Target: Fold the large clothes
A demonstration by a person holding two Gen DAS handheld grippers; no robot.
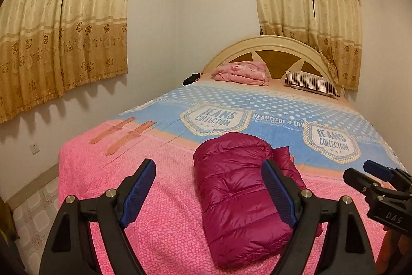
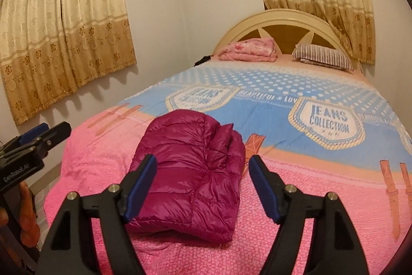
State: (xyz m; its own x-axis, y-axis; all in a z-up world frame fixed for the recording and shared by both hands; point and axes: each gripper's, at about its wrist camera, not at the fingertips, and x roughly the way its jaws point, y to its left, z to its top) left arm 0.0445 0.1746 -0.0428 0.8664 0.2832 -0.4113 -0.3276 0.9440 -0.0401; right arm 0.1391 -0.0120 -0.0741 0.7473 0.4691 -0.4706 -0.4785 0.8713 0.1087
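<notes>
My left tongs [image 1: 208, 193] spread wide, empty, held back above bed's near edge so nothing disturbs fold. Magenta quilted puffer jacket [image 1: 239, 197] lies folded into compact bundle on pink-and-blue printed bedspread [image 1: 159, 210], near foot of bed within easy reach. My right tongs [image 2: 202, 188] likewise spread, empty, clear of jacket. Judgement: folding looks done, or only final tidy left.

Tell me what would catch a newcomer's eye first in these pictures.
First, the folded magenta puffer jacket lying on the pink end of the bed cover, just ahead of both open hand-held grippers. Next, the blue band printed "JEANS COLLECTION" across the middle, then the striped pillow by the headboard.
</notes>
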